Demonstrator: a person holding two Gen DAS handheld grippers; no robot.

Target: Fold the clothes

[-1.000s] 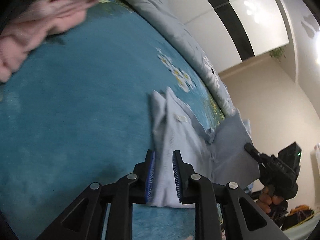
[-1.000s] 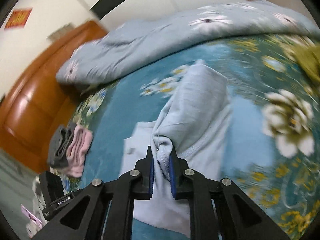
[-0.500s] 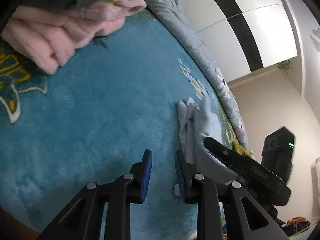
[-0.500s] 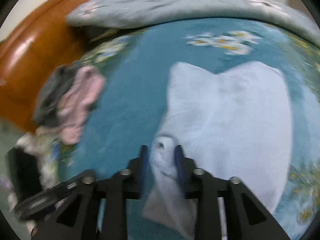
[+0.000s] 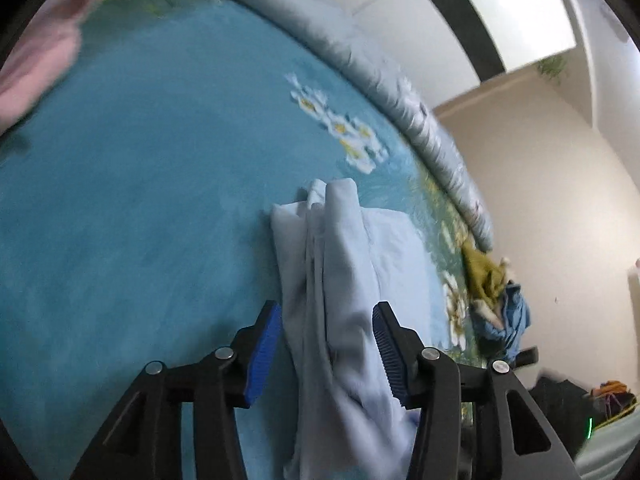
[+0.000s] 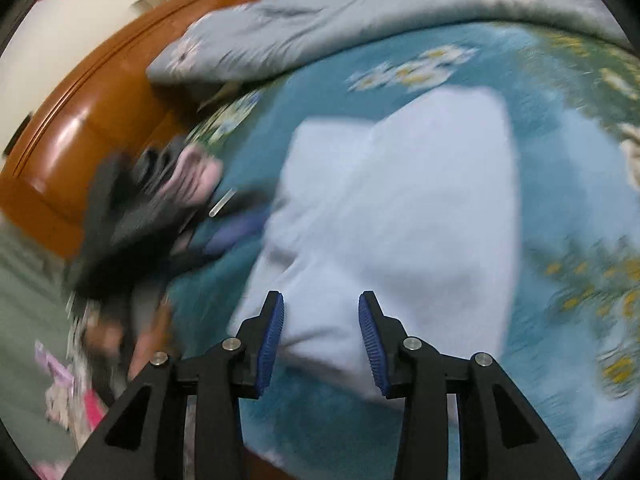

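Both grippers have released since the earlier frames: the left gripper (image 5: 326, 350) and the right gripper (image 6: 321, 336) now stand with jaws spread wide apart, where the right one previously clamped a bunched edge of cloth. The pale blue garment (image 6: 400, 216) lies on the teal plush bedspread (image 5: 140, 208) as a soft, roughly rectangular folded slab. In the left wrist view, a rumpled ridge of the garment (image 5: 340, 280) runs between the ribbed blue pads (image 5: 262, 354) without visible contact. In the right wrist view, the near edge of the garment sits between the open fingers. Beyond the garment, a grey floral quilt (image 6: 320, 28) lies bunched along the far edge of the bedspread. Left of the garment, blurred pink and grey clothes (image 6: 176, 184) lie piled near a glossy wooden headboard (image 6: 100, 92).
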